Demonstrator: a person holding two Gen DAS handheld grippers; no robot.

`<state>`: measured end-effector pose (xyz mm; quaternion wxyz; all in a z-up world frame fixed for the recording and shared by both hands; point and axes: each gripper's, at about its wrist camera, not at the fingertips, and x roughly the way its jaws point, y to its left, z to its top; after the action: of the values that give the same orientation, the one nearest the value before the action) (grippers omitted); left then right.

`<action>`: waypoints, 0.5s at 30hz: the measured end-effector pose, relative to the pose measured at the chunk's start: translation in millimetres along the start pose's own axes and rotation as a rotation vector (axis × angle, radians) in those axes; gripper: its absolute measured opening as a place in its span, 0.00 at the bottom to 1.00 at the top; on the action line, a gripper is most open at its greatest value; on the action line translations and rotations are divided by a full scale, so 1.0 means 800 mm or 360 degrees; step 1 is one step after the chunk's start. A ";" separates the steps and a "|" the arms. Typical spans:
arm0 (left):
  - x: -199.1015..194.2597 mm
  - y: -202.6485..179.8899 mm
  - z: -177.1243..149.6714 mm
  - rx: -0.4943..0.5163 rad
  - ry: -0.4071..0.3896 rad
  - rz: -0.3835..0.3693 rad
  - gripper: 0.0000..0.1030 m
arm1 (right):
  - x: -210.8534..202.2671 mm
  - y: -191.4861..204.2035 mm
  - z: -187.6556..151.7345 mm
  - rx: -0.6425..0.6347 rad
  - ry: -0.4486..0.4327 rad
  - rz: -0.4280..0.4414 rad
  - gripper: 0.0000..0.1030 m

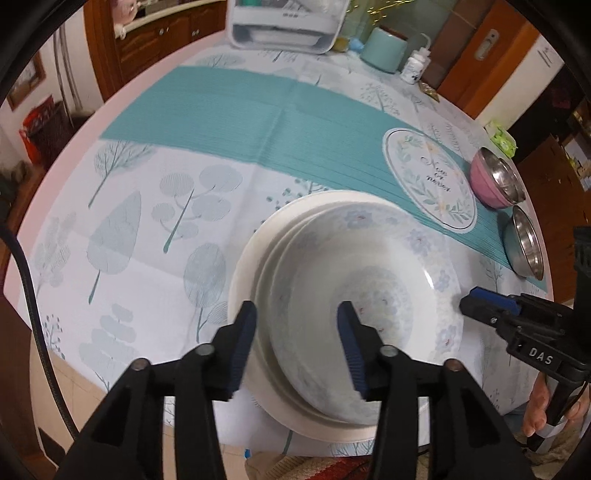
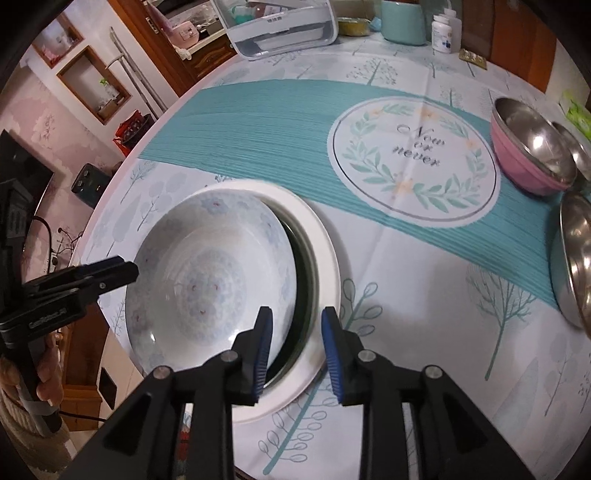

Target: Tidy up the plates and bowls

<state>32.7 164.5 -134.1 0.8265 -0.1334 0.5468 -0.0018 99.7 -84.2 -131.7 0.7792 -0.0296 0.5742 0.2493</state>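
Note:
A floral white plate (image 1: pixel 373 295) (image 2: pixel 210 280) lies tilted on top of a stack of plain white plates (image 1: pixel 243 280) (image 2: pixel 325 266) near the table's front edge. My left gripper (image 1: pixel 297 347) is open, its fingers astride the near rim of the stack. My right gripper (image 2: pixel 295 350) is open, its fingers astride the rim of the stack on the other side. Each gripper shows in the other's view, the right one (image 1: pixel 476 301) and the left one (image 2: pixel 125 269), at the floral plate's rim. A pink bowl (image 1: pixel 495 177) (image 2: pixel 532 155) and a steel bowl (image 1: pixel 524 243) (image 2: pixel 572 258) stand to the right.
A teal placemat (image 1: pixel 258 118) (image 2: pixel 258 125) with a round print crosses the tree-patterned tablecloth. A white dish rack (image 1: pixel 284 22) (image 2: pixel 280 26), a teal canister (image 1: pixel 384 48) and a white bottle (image 1: pixel 413 66) (image 2: pixel 445 31) stand at the far edge.

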 end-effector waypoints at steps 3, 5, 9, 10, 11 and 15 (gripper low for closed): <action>-0.005 -0.013 0.000 0.0036 -0.0023 -0.0001 0.49 | 0.002 0.001 -0.005 0.0011 0.0010 0.0025 0.27; -0.009 -0.017 -0.001 0.0040 -0.0040 -0.0004 0.56 | 0.000 0.002 -0.010 0.0006 0.0004 0.0039 0.27; -0.018 -0.025 -0.003 0.0027 -0.0072 -0.0022 0.61 | -0.006 0.003 -0.019 -0.0015 -0.0018 0.0031 0.27; -0.020 -0.027 -0.003 0.0024 -0.0076 -0.0025 0.62 | -0.008 0.003 -0.021 -0.0016 -0.0022 0.0037 0.27; -0.022 -0.027 -0.005 0.0022 -0.0080 -0.0029 0.63 | -0.010 0.002 -0.023 -0.0015 -0.0026 0.0046 0.27; -0.028 -0.041 -0.011 0.0030 -0.0100 -0.0037 0.67 | -0.016 0.000 -0.032 -0.0018 -0.0040 0.0065 0.27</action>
<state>20.6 134.0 -109.8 0.8444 -0.1321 0.5190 -0.0122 74.5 -96.9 -128.7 0.7809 -0.0190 0.5636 0.2689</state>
